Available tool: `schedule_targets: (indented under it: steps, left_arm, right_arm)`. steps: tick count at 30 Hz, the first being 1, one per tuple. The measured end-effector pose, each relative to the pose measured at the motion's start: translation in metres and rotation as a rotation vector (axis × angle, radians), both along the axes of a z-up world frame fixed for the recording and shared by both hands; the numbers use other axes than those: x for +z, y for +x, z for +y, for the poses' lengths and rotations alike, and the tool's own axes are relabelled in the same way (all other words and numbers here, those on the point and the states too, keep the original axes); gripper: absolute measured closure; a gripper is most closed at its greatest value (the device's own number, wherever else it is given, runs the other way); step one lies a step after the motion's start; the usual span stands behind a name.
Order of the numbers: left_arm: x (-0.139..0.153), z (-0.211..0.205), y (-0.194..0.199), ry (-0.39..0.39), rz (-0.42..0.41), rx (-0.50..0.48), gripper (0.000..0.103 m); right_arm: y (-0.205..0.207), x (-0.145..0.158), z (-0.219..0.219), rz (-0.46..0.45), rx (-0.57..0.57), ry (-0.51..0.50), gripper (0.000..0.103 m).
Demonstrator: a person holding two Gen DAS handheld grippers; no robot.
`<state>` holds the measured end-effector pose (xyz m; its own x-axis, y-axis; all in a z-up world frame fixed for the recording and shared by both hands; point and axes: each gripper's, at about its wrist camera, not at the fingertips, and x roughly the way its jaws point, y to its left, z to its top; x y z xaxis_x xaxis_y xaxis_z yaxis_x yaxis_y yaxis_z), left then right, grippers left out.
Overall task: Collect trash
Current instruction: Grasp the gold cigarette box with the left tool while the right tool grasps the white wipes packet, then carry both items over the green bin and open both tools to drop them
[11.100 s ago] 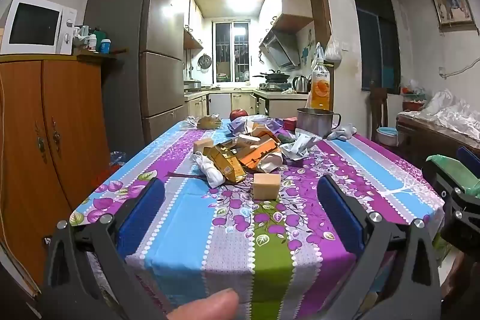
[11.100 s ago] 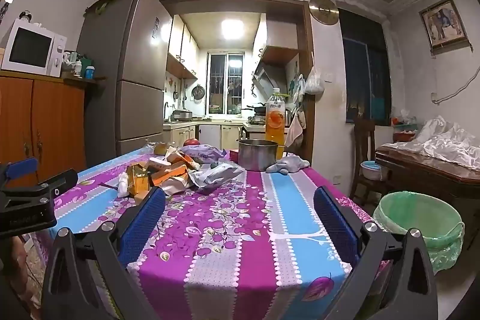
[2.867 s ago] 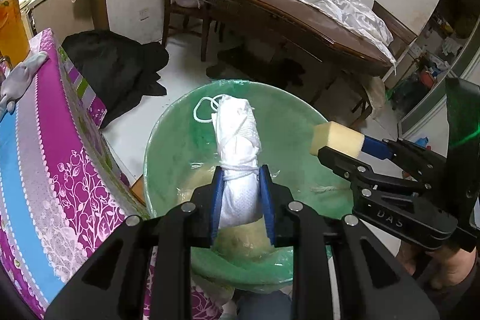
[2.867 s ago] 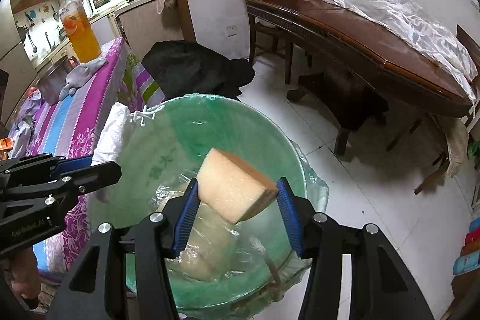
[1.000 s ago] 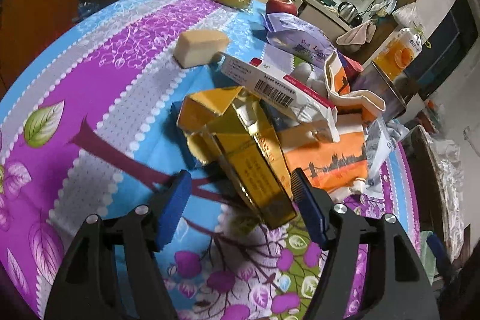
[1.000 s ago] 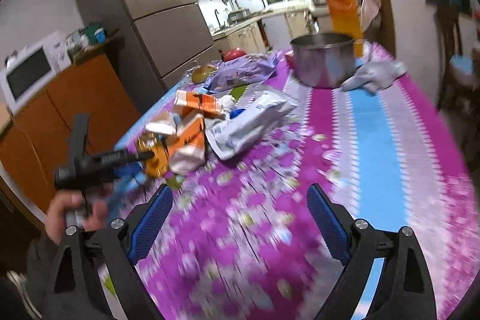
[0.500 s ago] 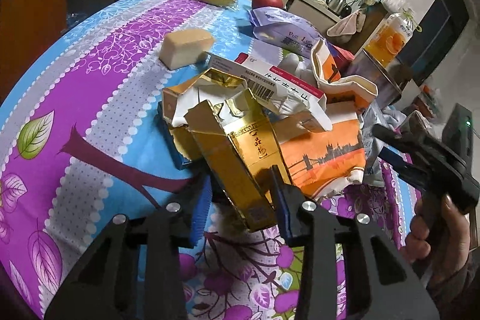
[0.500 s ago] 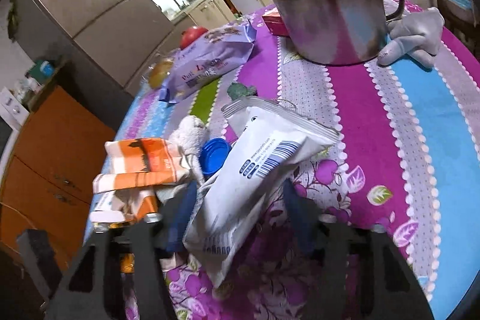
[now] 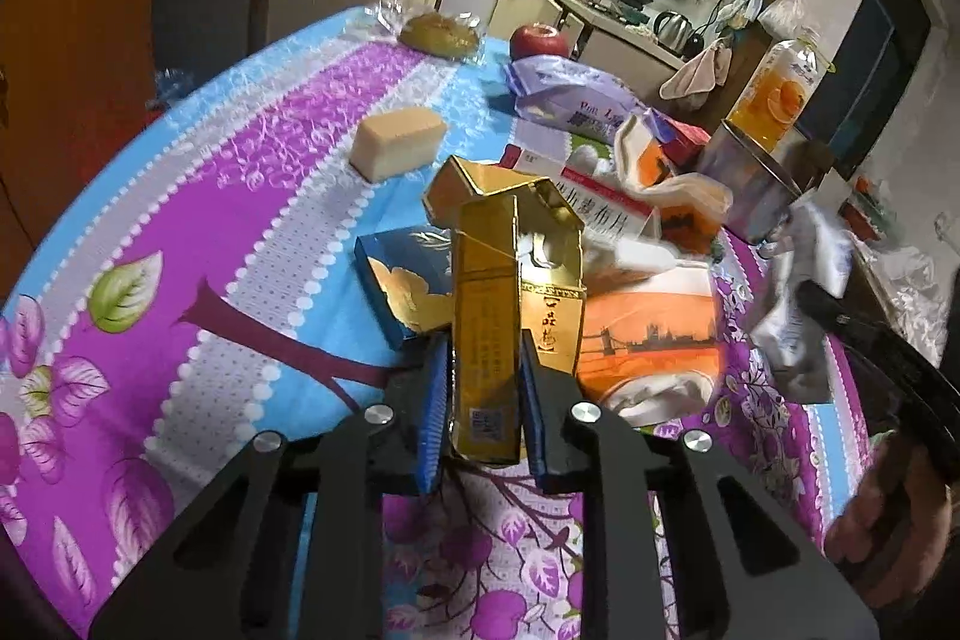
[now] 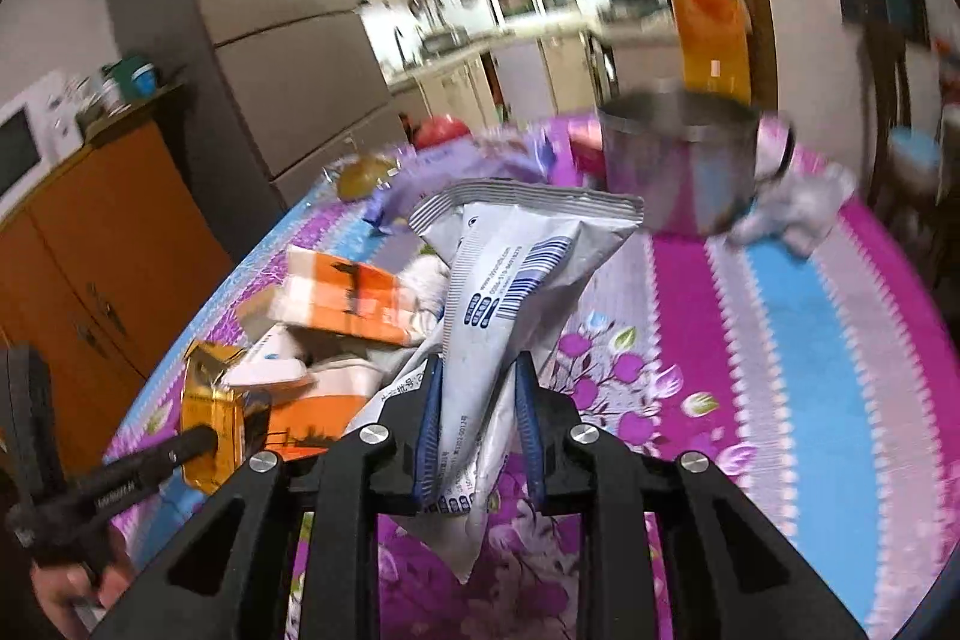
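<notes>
My left tongs [image 9: 483, 397] have just closed on the torn gold cardboard carton [image 9: 510, 304], my right tongs [image 10: 477, 421] on the limp white plastic wrapper [image 10: 510, 280], both light, crushable, gripped low above the floral-clothed worktop [image 9: 252, 220]

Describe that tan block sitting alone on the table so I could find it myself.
Start at the table's flowered purple and blue tablecloth and find the pile of crushed cartons in the middle. Beyond the pile, toward the kitchen, lies the tan sponge-like block, apart from the rest. It is the only plain, unprinted piece there.
</notes>
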<state>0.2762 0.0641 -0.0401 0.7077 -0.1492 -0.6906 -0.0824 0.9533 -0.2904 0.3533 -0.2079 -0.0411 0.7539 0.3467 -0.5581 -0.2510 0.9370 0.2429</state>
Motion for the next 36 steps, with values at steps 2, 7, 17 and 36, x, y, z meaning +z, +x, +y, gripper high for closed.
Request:
schedule_targets:
  steps: [2, 7, 17, 36]
  left_arm:
    - [0.004, -0.002, -0.006, 0.013, -0.015, -0.002, 0.083]
    - [0.021, -0.013, -0.025, 0.077, -0.076, 0.006, 0.083]
    - [0.071, -0.054, -0.058, 0.185, -0.241, -0.015, 0.082]
    - [0.106, -0.139, -0.084, 0.231, -0.362, -0.139, 0.082]
  right_arm:
    - [-0.018, 0.009, 0.0, -0.049, -0.003, -0.035, 0.079]
    - [-0.056, 0.02, -0.002, -0.111, 0.001, -0.069, 0.079]
    - [-0.121, 0.049, 0.005, -0.266, -0.025, -0.184, 0.079]
    - [-0.191, 0.087, -0.053, -0.341, -0.15, -0.218, 0.079]
